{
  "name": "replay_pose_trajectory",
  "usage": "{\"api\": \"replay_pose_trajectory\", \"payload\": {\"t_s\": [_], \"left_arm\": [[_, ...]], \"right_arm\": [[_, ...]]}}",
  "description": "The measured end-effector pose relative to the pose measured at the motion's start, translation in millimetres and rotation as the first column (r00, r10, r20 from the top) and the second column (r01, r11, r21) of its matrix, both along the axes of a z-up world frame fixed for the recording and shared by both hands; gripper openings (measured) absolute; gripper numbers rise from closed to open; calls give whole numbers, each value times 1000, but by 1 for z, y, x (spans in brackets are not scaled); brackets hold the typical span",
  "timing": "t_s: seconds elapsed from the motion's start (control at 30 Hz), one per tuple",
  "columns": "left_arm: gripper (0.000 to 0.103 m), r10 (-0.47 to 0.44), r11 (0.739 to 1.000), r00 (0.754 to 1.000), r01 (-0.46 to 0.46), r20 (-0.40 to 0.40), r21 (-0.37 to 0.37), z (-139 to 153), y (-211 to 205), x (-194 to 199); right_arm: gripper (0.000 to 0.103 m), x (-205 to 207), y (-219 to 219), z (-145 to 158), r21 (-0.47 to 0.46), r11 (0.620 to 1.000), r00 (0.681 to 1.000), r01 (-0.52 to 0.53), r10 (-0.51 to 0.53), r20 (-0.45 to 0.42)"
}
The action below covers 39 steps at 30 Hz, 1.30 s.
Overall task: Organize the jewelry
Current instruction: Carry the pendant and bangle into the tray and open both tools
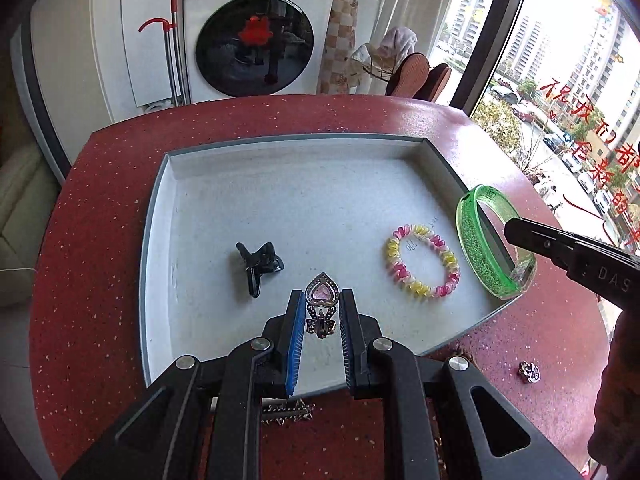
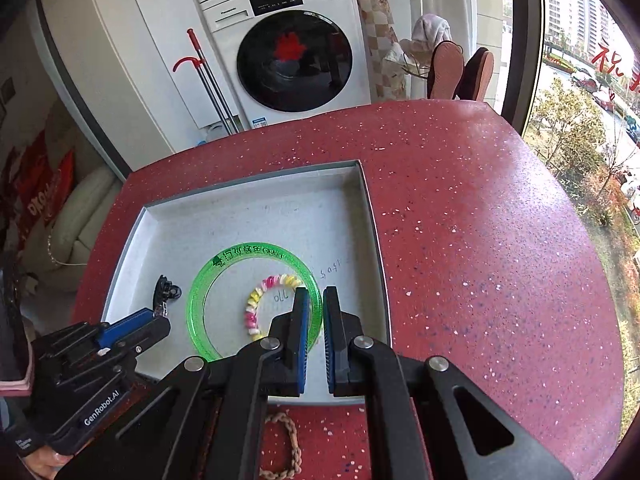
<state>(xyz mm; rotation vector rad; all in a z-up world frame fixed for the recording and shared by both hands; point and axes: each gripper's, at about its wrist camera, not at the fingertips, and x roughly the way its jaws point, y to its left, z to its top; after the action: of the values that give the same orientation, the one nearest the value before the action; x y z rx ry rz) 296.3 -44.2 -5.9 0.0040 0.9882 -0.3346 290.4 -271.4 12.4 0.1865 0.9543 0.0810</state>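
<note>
My left gripper [image 1: 322, 296] is shut on a heart-shaped clip [image 1: 322, 294] with a pink stone, just above the near part of the grey tray [image 1: 156, 240]. My right gripper [image 2: 316, 294] is shut on the rim of a clear green bangle [image 2: 224, 280], which hangs tilted over the tray's right side [image 2: 372, 220]. In the left wrist view the bangle [image 1: 472, 240] and the right gripper [image 1: 516, 230] show at the right. In the tray lie a pink-and-yellow spiral bracelet [image 1: 422, 264] and a black claw clip [image 1: 258, 266]. The left gripper [image 2: 156, 316] shows at the lower left of the right wrist view.
The tray sits on a red speckled counter [image 2: 480, 240]. On the counter near me lie a braided bracelet [image 2: 290, 440], a studded piece [image 1: 286, 414] and a small silver charm [image 1: 530, 372]. A washing machine [image 1: 256, 32] stands beyond the counter, a window to the right.
</note>
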Motion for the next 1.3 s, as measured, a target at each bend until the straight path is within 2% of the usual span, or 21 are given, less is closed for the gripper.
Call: {"api": "replay_pose_trajectory", "payload": {"t_s": [0.27,0.47,0.63,0.83,0.9,0.97,1.0,1.03,1.3], "left_arm": [[35,-39,992,999,34,39,121,-10,-27,17],[35,-27,991,999,24,21,135,-21,-29,27],[35,-33,982,999,27,32,189,-29,-32,26],[35,-45,971,997,30,62,237,-29,-39,23],[35,-47,970,997,29,69,243,-29,-39,22],[35,-46,970,996,28,70,241,-29,-39,22],[35,-46,971,997,28,69,236,-29,-38,21],[35,-44,973,997,28,68,229,-28,-38,20],[35,-34,983,994,15,106,181,-15,-34,13]], "right_arm": [[8,42,-2,-23,9,1000,999,29,-29,-34],[8,57,-5,-36,18,998,996,58,-57,-66],[8,61,-1,-46,-7,999,995,44,-45,-86],[11,61,1,-48,5,999,994,42,-41,-101],[17,61,0,-48,14,999,994,38,-37,-102],[33,60,0,-46,32,999,995,34,-31,-96],[45,59,0,-44,42,999,996,33,-29,-89],[48,58,-1,-41,52,998,996,33,-28,-80],[49,31,-8,-10,121,992,999,37,-36,-10]]}}
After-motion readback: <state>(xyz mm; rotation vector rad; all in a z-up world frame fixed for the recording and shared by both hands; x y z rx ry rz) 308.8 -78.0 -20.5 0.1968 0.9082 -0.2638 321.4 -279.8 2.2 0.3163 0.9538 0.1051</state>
